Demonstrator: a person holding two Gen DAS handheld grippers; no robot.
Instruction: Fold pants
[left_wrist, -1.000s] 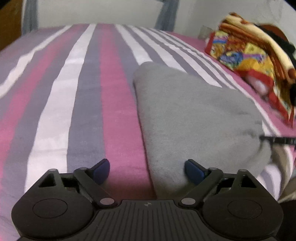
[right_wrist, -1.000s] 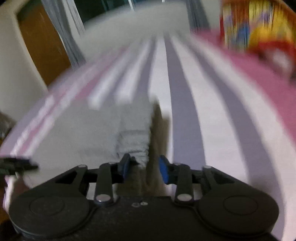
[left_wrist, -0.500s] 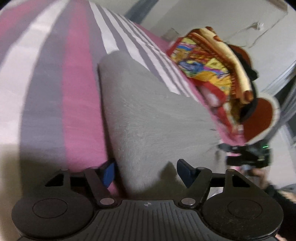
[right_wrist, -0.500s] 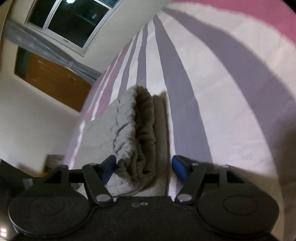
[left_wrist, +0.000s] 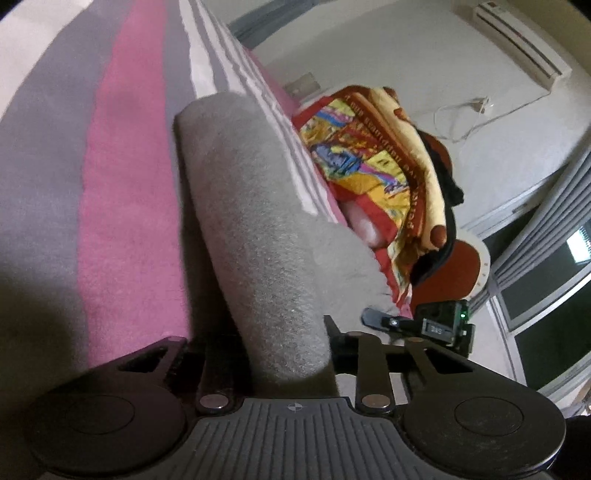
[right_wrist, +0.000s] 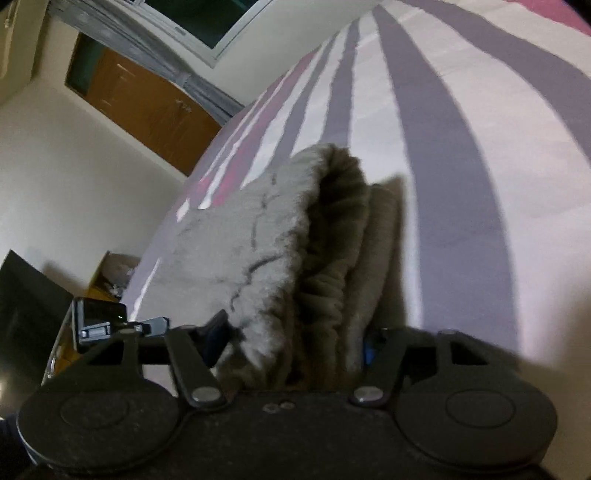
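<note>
The left gripper (left_wrist: 288, 350), jaws just closing, pinches the folded grey pants (left_wrist: 255, 229); the right gripper (right_wrist: 295, 343), also narrowing, clamps their layered edge at six o'clock.

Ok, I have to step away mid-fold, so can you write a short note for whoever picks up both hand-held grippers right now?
Left hand-held gripper: jaws have just been closing, now clamped on one end of the folded grey fleece pants.
Right hand-held gripper: jaws have just been closing on the layered end of the same pants.
Pants lie on the pink, grey and white striped bedspread, beside a colourful patterned blanket.
Done: pants already folded into a thick bundle.
Left: probably one more fold, or lifting the bundle away.
</note>
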